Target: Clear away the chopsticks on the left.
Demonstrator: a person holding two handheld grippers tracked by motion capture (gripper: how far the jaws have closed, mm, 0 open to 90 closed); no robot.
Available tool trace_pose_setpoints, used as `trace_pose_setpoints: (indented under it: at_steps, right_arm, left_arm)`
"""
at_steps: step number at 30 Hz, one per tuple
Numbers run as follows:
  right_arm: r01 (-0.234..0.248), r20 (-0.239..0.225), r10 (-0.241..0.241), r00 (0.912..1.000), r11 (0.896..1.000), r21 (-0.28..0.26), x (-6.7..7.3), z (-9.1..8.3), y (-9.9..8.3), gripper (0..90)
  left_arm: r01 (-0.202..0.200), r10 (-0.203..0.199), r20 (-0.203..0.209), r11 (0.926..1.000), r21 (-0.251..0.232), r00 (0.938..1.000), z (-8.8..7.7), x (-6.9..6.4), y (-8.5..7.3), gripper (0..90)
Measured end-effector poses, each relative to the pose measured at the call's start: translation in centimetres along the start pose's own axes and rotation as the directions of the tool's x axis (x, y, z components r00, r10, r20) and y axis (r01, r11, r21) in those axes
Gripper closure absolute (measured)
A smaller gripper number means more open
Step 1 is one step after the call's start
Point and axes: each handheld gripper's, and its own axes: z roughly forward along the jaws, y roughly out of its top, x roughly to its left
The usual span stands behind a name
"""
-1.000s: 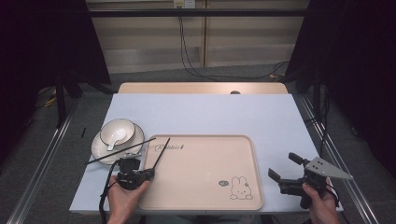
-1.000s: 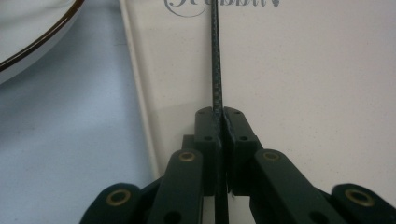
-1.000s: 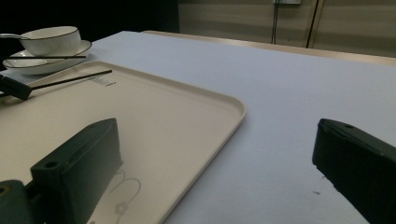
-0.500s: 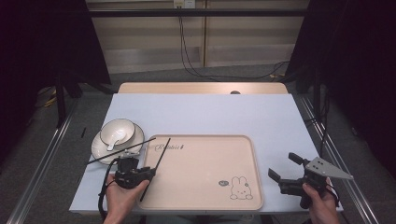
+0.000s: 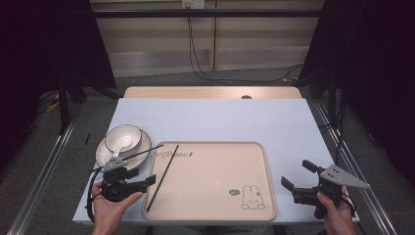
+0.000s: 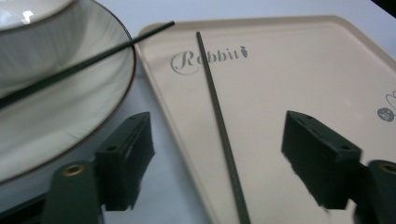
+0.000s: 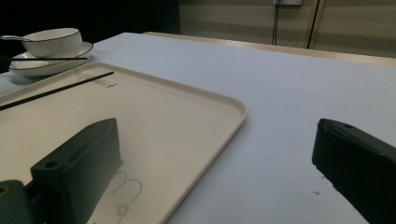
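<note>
My left gripper (image 5: 147,182) hovers, fingers wide, astride the chopstick (image 5: 163,177) lying on the tray (image 5: 215,196) at its 9 o'clock edge, nothing gripped yet; second chopstick (image 5: 132,155) rests across the plate (image 5: 105,152); right gripper (image 5: 297,178) idles, fingers wide, on the tabletop (image 5: 210,117).

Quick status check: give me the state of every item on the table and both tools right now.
Left tool: open, astride the tray chopstick.
Right tool: open, empty.
Tray chopstick: lying flat in the tray.
Second chopstick: resting across the plate rim.
Bowl: upright on plate, spoon inside.
Plate: flat on table.
Tray: flat on table.
</note>
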Motion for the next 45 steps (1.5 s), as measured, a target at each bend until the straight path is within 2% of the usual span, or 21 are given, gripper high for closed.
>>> trace_pose_setpoints:
  at_steps: [2,3,6,8,9,12,16,17,20,26,27,29,32,34,36,37,41,42,43,44,45]
  right_arm:
    - [0.000,0.000,0.000,1.0000,1.000,0.000,0.0,0.0,0.0,1.1]
    - [0.000,0.002,0.000,1.0000,1.000,0.000,0.0,0.0,0.0,1.1]
    - [0.000,0.005,0.000,1.0000,1.000,0.002,0.0,0.1,0.0,1.1]
    - [0.000,0.005,0.000,1.0000,1.000,0.000,0.0,0.1,0.0,1.1]
    - [-0.002,0.005,0.002,1.0000,1.000,0.000,0.0,0.1,0.0,1.1]
    - [-0.001,0.003,0.001,1.0000,1.000,0.000,0.0,0.0,0.0,1.1]
    - [0.000,0.005,0.000,1.0000,1.000,0.000,0.0,0.0,0.0,1.2]
    - [-0.002,0.002,0.002,1.0000,1.000,0.000,0.0,0.0,0.0,1.2]
    - [0.001,0.004,-0.001,1.0000,1.000,-0.001,0.0,0.0,0.0,1.2]
    - [0.002,0.005,-0.002,1.0000,1.000,0.001,0.0,0.0,0.0,1.2]
    - [-0.002,0.005,0.002,1.0000,1.000,0.001,0.0,0.0,0.0,1.2]
    - [-0.003,0.001,0.003,1.0000,1.000,0.002,0.0,0.0,0.0,1.2]
    - [0.003,0.006,-0.003,1.0000,1.000,0.001,-0.1,0.0,0.0,1.2]
    - [0.002,0.007,-0.002,1.0000,1.000,0.002,0.0,0.0,0.0,1.2]
    - [0.003,0.004,-0.003,1.0000,1.000,0.001,0.0,0.0,0.0,1.2]
    - [0.003,0.003,-0.003,1.0000,1.000,0.003,0.0,0.0,0.0,1.2]
    - [0.002,0.005,-0.002,1.0000,1.000,0.001,0.0,0.0,0.0,1.2]
    - [0.002,0.005,-0.002,1.0000,1.000,0.001,0.0,0.0,0.0,1.2]
    - [0.003,0.004,-0.003,1.0000,1.000,0.000,0.0,0.0,0.0,1.2]
    - [0.003,0.004,-0.003,1.0000,1.000,0.000,0.0,0.0,0.0,1.2]
    - [0.002,0.006,-0.002,1.0000,1.000,0.001,0.0,0.0,0.0,1.2]
  left_arm:
    - [-0.015,0.016,0.006,0.9996,-0.023,0.9999,-0.6,0.4,-0.1,22.9]
    - [-0.045,0.045,0.006,0.9980,-0.045,0.9990,-1.2,0.9,-0.2,21.7]
    - [-0.067,0.068,0.016,0.9961,-0.058,0.9976,-1.7,1.3,-0.3,19.3]
    - [-0.103,0.106,0.036,0.9915,-0.080,0.9937,-2.2,1.9,-0.4,17.1]
    - [-0.143,0.146,0.041,0.9865,-0.080,0.9884,-2.6,2.4,-0.6,14.5]
    - [-0.161,0.165,0.037,0.9829,-0.090,0.9857,-2.9,2.9,-0.7,12.3]
    - [-0.157,0.163,0.065,0.9836,-0.090,0.9846,-3.5,4.2,-0.8,5.2]
    - [-0.168,0.173,0.051,0.9805,-0.102,0.9835,-3.9,4.8,-0.8,5.2]
    - [-0.175,0.183,0.062,0.9783,-0.110,0.9812,-4.3,5.5,-0.7,5.1]
    - [-0.234,0.242,0.069,0.9661,-0.108,0.9677,-4.7,7.6,0.0,7.4]
    - [-0.252,0.258,0.047,0.9621,-0.103,0.9650,-4.6,8.2,0.1,8.0]
    - [-0.253,0.257,0.032,0.9628,-0.095,0.9659,-4.6,8.6,0.3,8.1]
    - [-0.273,0.276,0.019,0.9573,-0.096,0.9610,-4.5,9.0,0.4,8.1]
    - [-0.271,0.274,0.020,0.9565,-0.109,0.9614,-4.4,9.5,0.5,8.4]
    - [-0.285,0.287,0.013,0.9533,-0.101,0.9578,-4.2,10.0,0.7,9.6]
    - [-0.295,0.299,0.028,0.9516,-0.084,0.9539,-4.0,10.4,0.8,11.1]
    - [-0.298,0.299,0.025,0.9535,-0.045,0.9538,-3.3,11.4,1.1,15.0]
    - [-0.293,0.294,0.049,0.9555,-0.037,0.9545,-3.1,11.6,1.2,15.1]
    - [-0.306,0.306,0.068,0.9519,-0.004,0.9497,-2.6,11.9,1.4,15.0]
    - [-0.306,0.306,0.068,0.9519,-0.004,0.9497,-2.6,11.9,1.4,15.0]
    - [-0.319,0.315,0.078,0.9474,0.032,0.9458,-2.1,12.0,1.4,14.9]
